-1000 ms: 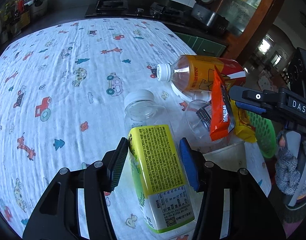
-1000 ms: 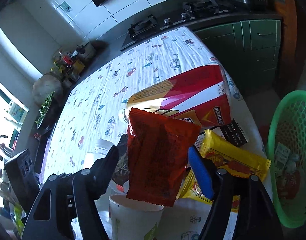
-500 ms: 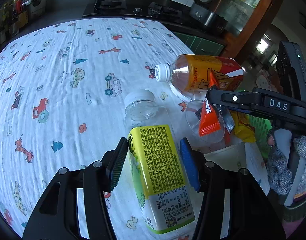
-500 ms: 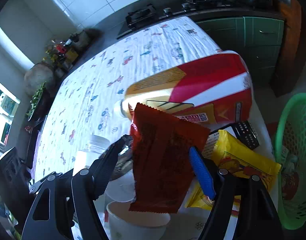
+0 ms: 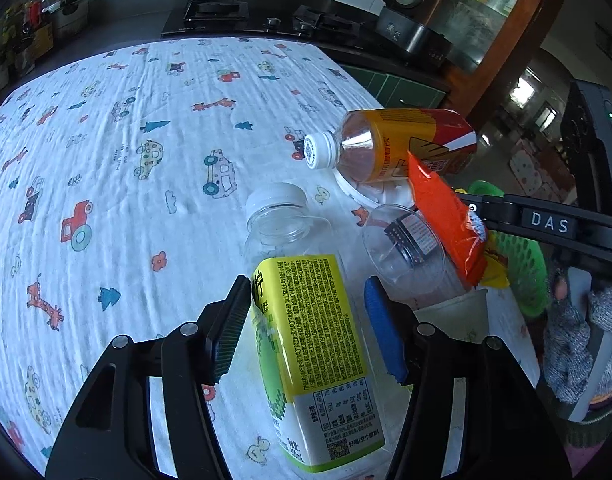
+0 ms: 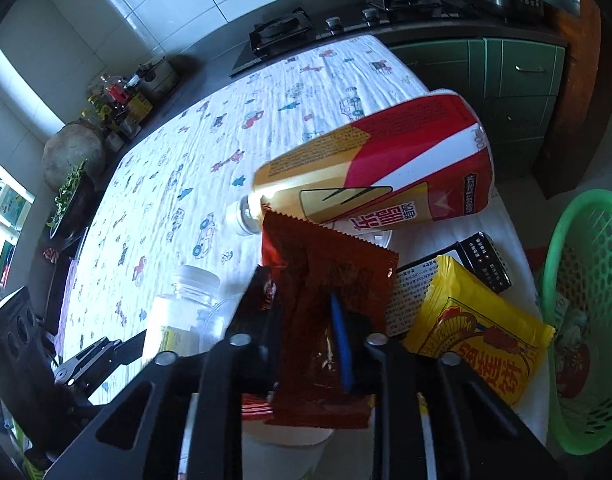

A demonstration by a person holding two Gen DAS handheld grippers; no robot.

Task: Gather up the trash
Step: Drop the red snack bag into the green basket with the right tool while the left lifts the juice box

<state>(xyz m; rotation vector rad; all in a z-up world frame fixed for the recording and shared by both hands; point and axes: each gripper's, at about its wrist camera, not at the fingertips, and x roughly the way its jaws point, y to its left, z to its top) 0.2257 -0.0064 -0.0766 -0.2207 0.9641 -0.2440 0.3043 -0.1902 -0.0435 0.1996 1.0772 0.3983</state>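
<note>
My right gripper [image 6: 306,312] is shut on a red snack wrapper [image 6: 326,292], which also shows in the left wrist view [image 5: 446,220]. My left gripper [image 5: 306,312] is open around a clear bottle with a yellow-green label [image 5: 310,336] lying on the cloth. A large tea bottle with a red and orange label [image 6: 386,172] lies behind. A yellow snack packet [image 6: 478,332] and a black box [image 6: 486,260] lie near the table's right edge. A green basket [image 6: 586,320] sits beyond that edge.
A clear plastic cup [image 5: 402,248] and a white paper cup [image 5: 458,316] stand by the bottles. The patterned tablecloth [image 5: 125,180] stretches to the left. A stove [image 5: 217,12] and counter run along the back.
My right gripper has closed on the red wrapper, which hung between open jaws before. The left gripper and its bottle have stayed put.
</note>
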